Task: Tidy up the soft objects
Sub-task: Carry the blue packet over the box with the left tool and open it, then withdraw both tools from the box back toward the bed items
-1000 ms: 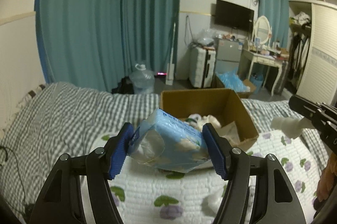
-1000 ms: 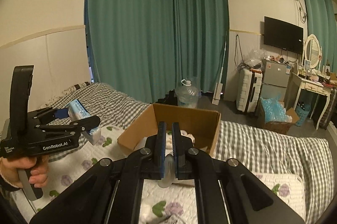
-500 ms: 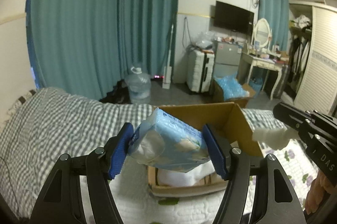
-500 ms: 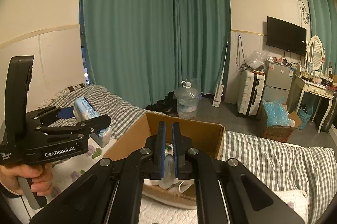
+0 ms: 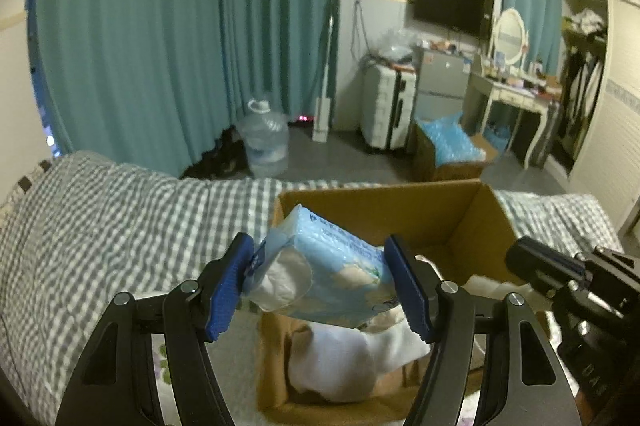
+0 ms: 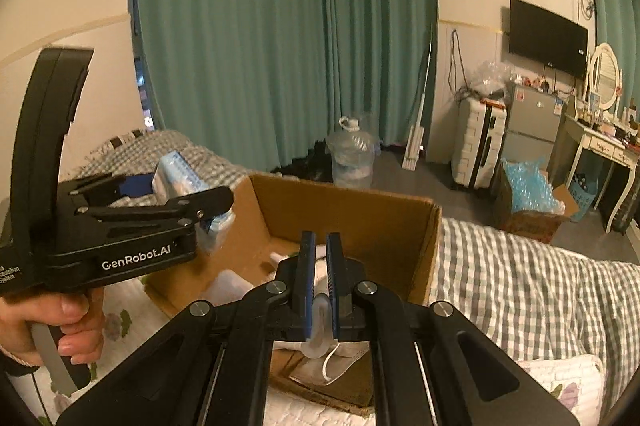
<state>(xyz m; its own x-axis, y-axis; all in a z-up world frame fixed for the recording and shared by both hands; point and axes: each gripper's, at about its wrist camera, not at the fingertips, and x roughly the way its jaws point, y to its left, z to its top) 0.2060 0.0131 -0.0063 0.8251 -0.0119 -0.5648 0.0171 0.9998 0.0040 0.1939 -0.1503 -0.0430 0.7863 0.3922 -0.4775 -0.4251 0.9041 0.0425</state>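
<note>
The left gripper (image 5: 322, 280) clamps a soft crinkled blue plastic tissue pack (image 5: 324, 276) above the open brown cardboard box (image 5: 400, 214), while the right gripper (image 6: 319, 282) is closed on a thin white cloth (image 6: 318, 326) over it.

The bed (image 5: 120, 210) is covered by a grey-and-white checked blanket (image 6: 520, 274), with a white quilted cover printed with purple flowers and green leaves (image 6: 120, 318) spread over the near part. 1 open cardboard box (image 5: 400, 210) sits directly on this bedding, on the flowered cover at its near end and with the checked blanket beside and beyond it. On the dark floor (image 5: 344, 158) past the bed stand 1 clear water jug (image 5: 266, 142), 1 white suitcase (image 5: 386, 106) and 1 second cardboard box filled with blue plastic (image 5: 452, 150).
</note>
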